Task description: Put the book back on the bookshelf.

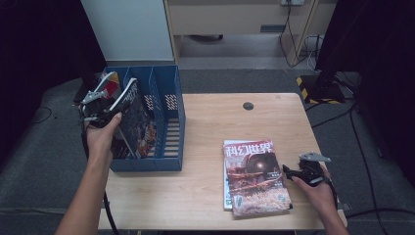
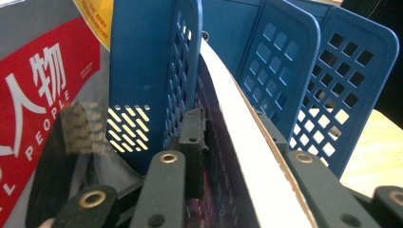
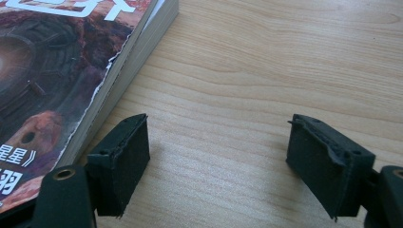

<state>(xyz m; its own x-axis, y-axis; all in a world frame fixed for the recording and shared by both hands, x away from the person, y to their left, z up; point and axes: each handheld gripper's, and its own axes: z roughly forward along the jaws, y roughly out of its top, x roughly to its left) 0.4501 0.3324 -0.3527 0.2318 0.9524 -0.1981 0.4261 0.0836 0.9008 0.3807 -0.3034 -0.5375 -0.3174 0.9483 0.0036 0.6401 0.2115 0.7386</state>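
From the high view we see the left gripper up at the blue file rack on the far left of the table, its jaws at the top edge of a dark magazine that stands tilted in a left compartment of the rack. A second magazine with a red cover stands further left in the rack. At the near right, the right gripper sits low over the table, just beside the right edge of a stack of magazines lying flat.

In the left gripper view the dark magazine runs between the jaws; they stand narrow, but we cannot tell whether the pads press on it.

In the right gripper view the jaws stand wide apart over bare wood, nothing between them; the stack of magazines lies just left of the left jaw.
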